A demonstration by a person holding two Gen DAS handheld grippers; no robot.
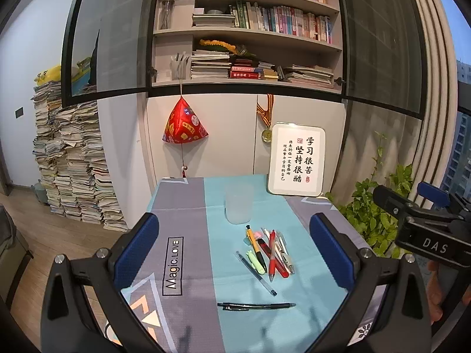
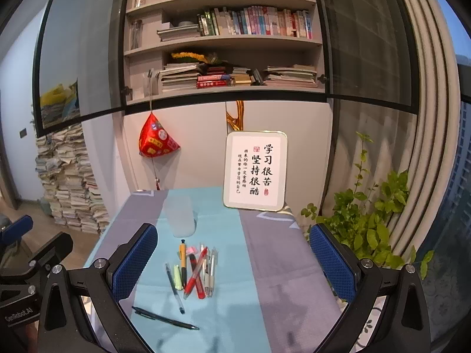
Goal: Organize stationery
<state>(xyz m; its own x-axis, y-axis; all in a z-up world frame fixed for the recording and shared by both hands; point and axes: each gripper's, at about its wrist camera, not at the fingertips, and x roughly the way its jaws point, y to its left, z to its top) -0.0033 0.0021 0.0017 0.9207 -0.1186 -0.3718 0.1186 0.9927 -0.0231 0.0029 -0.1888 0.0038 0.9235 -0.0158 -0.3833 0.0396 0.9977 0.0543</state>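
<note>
A pile of pens (image 1: 272, 251) lies on the blue middle of the tablecloth; it also shows in the right wrist view (image 2: 197, 270). A black pen (image 1: 256, 306) lies alone nearer me, also seen from the right wrist (image 2: 164, 318). A frosted plastic cup (image 1: 239, 203) stands upright behind the pile, shown too in the right wrist view (image 2: 179, 216). My left gripper (image 1: 234, 248) is open and empty above the table. My right gripper (image 2: 234, 260) is open and empty; it shows at the right edge of the left wrist view (image 1: 418, 206).
A framed calligraphy sign (image 1: 295, 158) leans at the table's back right. A potted plant (image 2: 368, 226) stands right of the table. Paper stacks (image 1: 73, 161) stand on the floor at the left. A red ornament (image 1: 185, 125) hangs on the cabinet behind.
</note>
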